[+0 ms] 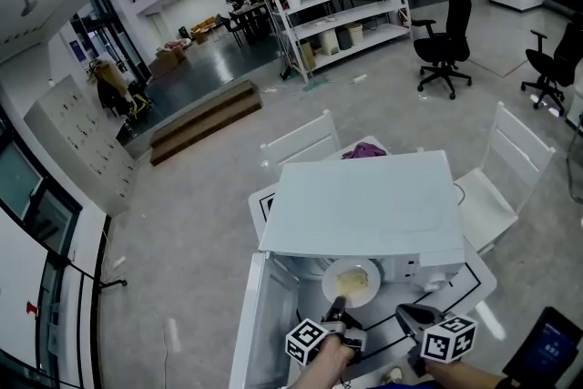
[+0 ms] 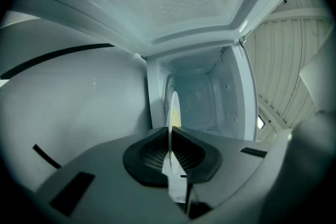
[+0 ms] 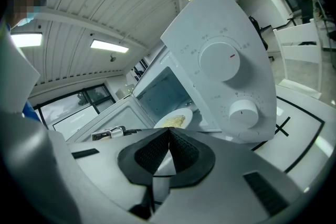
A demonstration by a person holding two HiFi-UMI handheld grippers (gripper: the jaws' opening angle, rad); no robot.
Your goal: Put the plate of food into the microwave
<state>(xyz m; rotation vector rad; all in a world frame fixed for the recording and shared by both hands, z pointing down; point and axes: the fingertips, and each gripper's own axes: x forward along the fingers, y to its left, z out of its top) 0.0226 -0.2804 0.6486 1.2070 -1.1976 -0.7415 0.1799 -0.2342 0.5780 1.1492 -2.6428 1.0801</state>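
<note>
Table white, microwave on it, door swung wide to the left, cavity bare. Plate of food at the cavity mouth, looks partly in. Left gripper clamped on the plate's near rim. Right gripper jaws together, nothing in them, just beside the control panel with 2 knobs. Judgement: keep the plate level, push straight in, centre it, let go only once it rests. Tight spots are the door-side frame edge and the panel-side wall, with more room above

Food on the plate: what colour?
Pale yellow food on a white plate; head view shows it best.
</note>
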